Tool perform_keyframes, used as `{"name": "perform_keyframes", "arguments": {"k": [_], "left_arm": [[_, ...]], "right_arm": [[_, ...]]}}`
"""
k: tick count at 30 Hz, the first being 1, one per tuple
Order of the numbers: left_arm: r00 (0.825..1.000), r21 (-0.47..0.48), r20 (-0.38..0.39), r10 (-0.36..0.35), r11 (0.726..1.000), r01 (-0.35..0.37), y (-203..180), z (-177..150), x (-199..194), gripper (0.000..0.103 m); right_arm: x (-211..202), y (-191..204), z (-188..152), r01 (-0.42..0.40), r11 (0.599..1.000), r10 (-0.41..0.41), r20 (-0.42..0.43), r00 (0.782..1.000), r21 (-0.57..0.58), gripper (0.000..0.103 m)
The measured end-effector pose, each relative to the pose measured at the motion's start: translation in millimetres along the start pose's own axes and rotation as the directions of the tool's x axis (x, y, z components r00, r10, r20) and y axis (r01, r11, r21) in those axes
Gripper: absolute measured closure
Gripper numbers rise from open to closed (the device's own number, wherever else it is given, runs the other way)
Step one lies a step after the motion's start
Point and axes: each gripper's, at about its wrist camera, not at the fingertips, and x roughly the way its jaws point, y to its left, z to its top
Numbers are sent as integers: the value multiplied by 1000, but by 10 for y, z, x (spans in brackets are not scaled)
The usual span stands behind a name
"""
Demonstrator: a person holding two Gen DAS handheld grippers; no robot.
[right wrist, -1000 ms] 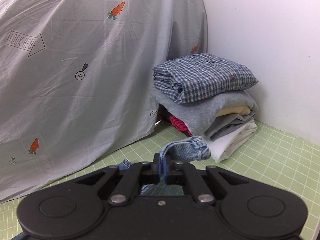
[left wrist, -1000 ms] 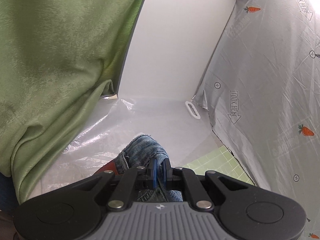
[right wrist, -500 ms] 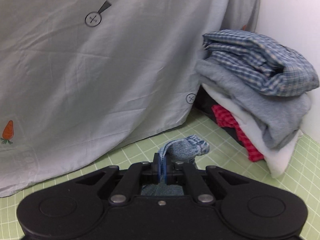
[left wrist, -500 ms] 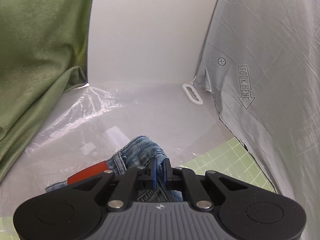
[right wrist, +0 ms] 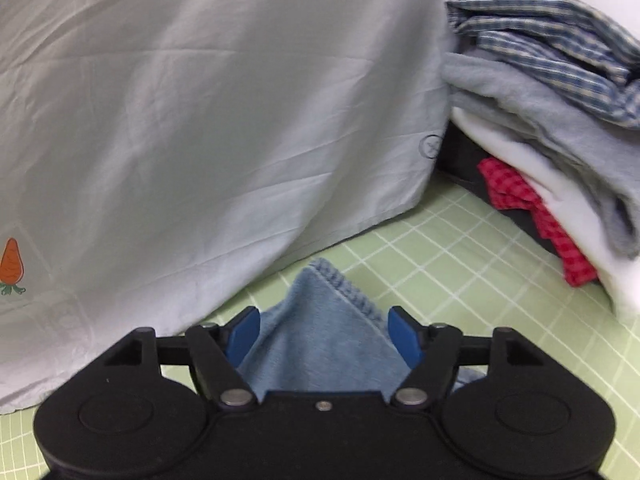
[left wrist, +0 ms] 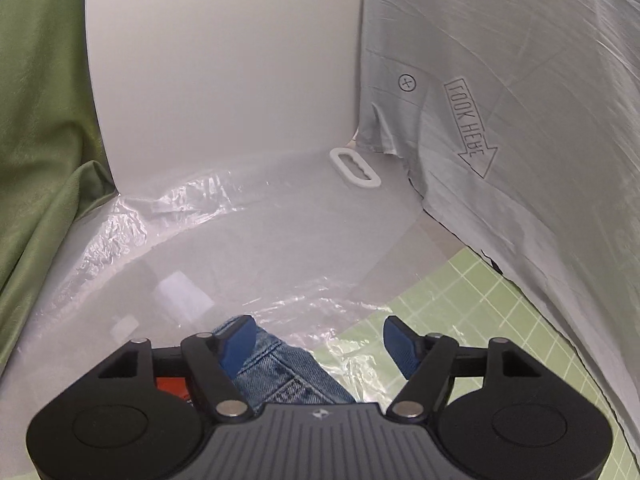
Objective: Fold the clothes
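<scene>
Showing "LOOK HERE" arrow print on grey sheet (left wrist: 500, 80), both jaws just opened apart, denim jeans (right wrist: 320, 340) lying loose between them

The denim garment (right wrist: 324, 344) lies on the gridded mat (right wrist: 460, 280), a corner between the right gripper's (right wrist: 324, 332) parted fingers. The printed sheet (right wrist: 200, 120) hangs behind at eleven o'clock; the stack of folded clothes (right wrist: 560, 120) sits at two o'clock. In the left view, clear plastic (left wrist: 240, 248) overlaps the mat's far edge at twelve o'clock.
</scene>
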Motion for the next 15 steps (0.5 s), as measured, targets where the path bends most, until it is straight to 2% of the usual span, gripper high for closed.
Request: {"name": "perform_keyframes", "arguments": {"k": [4, 6, 10, 12, 15], "left_arm": [[997, 64, -63, -46, 997, 50, -57, -290, -214, 23], [992, 116, -112, -63, 990, 76, -115, -517, -320, 22], [966, 242, -242, -85, 959, 145, -293, -1066, -453, 21], [952, 311, -299, -64, 937, 161, -399, -1364, -490, 20], [927, 354, -374, -21, 921, 164, -501, -1730, -494, 18]], "right_arm": [[-220, -456, -273, 91, 996, -89, -45, 995, 25, 26], [-308, -648, -414, 107, 992, -103, -68, 992, 61, 26], [-487, -829, -667, 98, 991, -92, -73, 993, 87, 31], [-524, -769, -744, 96, 995, -94, -61, 994, 40, 31], [-490, -667, -795, 65, 998, -65, -58, 996, -5, 31]]}}
